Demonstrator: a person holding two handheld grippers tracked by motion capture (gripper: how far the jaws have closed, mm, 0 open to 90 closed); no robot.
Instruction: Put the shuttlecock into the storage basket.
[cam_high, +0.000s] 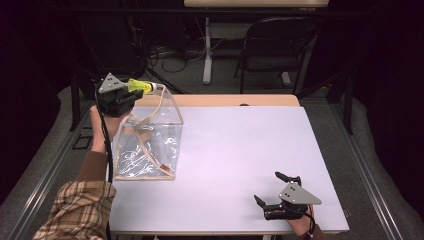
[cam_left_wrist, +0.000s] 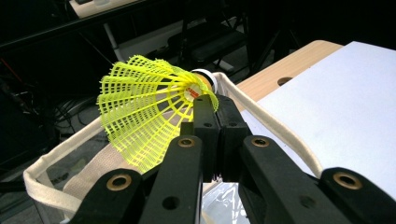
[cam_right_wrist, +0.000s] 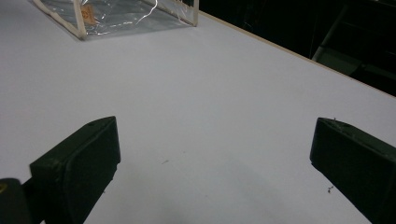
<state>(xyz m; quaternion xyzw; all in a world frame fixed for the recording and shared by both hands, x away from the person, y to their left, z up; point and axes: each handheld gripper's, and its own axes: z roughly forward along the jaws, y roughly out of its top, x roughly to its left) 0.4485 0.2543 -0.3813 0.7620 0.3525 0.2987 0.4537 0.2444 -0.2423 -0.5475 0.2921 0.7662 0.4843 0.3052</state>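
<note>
A yellow plastic shuttlecock (cam_left_wrist: 144, 107) with a white cork tip is pinched in my left gripper (cam_left_wrist: 212, 105), which is shut on its skirt near the cork. In the high view the left gripper (cam_high: 131, 89) holds the shuttlecock (cam_high: 140, 86) above the far top rim of a clear plastic bag (cam_high: 147, 145) with cream fabric trim and handles. The bag (cam_right_wrist: 116, 14) stands upright on the left of the white table top. My right gripper (cam_high: 274, 189) rests low at the table's near right, jaws wide apart with nothing between them; its fingertips (cam_right_wrist: 88, 154) hover over bare white surface.
The white sheet (cam_high: 240, 150) covers a wooden table whose far edge (cam_high: 225, 100) has a small hole. Beyond it stand a dark folding chair (cam_high: 272, 45), a table leg and cables on the floor. A plaid sleeve (cam_high: 80, 210) comes in at the bottom left.
</note>
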